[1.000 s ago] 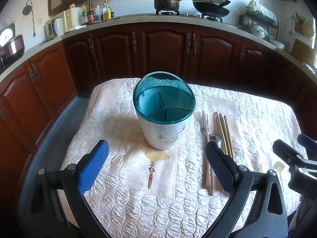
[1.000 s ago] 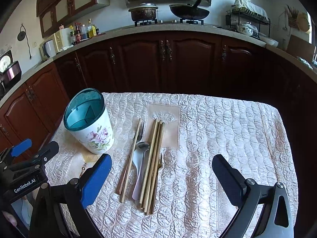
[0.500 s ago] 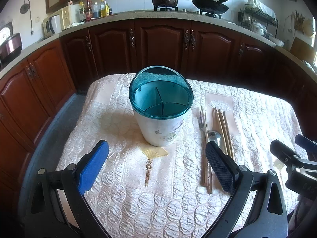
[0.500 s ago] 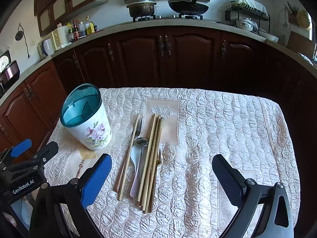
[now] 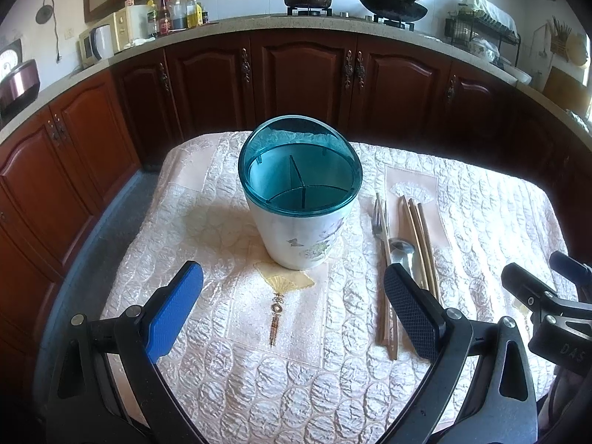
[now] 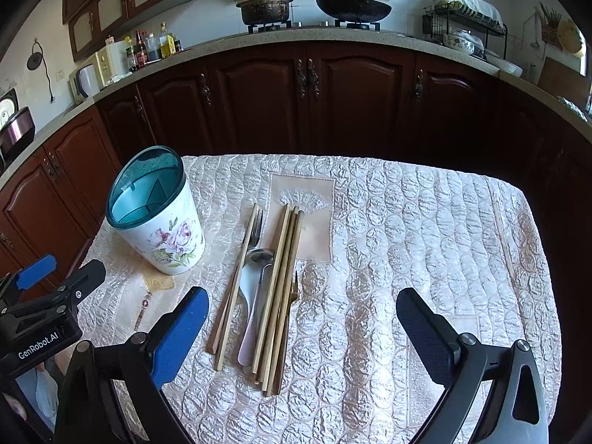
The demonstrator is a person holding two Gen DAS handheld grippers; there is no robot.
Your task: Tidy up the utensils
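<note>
currently:
left gripper (image 5: 292, 303): fingers spread, holding nothing
right gripper (image 6: 301, 320): fingers spread, holding nothing
utensil holder (image 5: 301, 199): upright on the counter (image 6: 425, 222)
chopsticks (image 6: 281, 277), fork (image 6: 255, 229), spoon (image 6: 255, 273): flat beside holder

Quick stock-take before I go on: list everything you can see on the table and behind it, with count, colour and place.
Utensil holder: one, white floral with teal divided insert, table's left.
Chopsticks: several, wooden, bundled right of holder.
Fork: one, silver, in bundle.
Spoon: at least one, silver, in bundle.
Tablecloth: one, cream quilted.
Pot: one, dark, stove.
Wok: one, black, stove.
Left gripper: open, empty.
Right gripper: open, empty.
</note>
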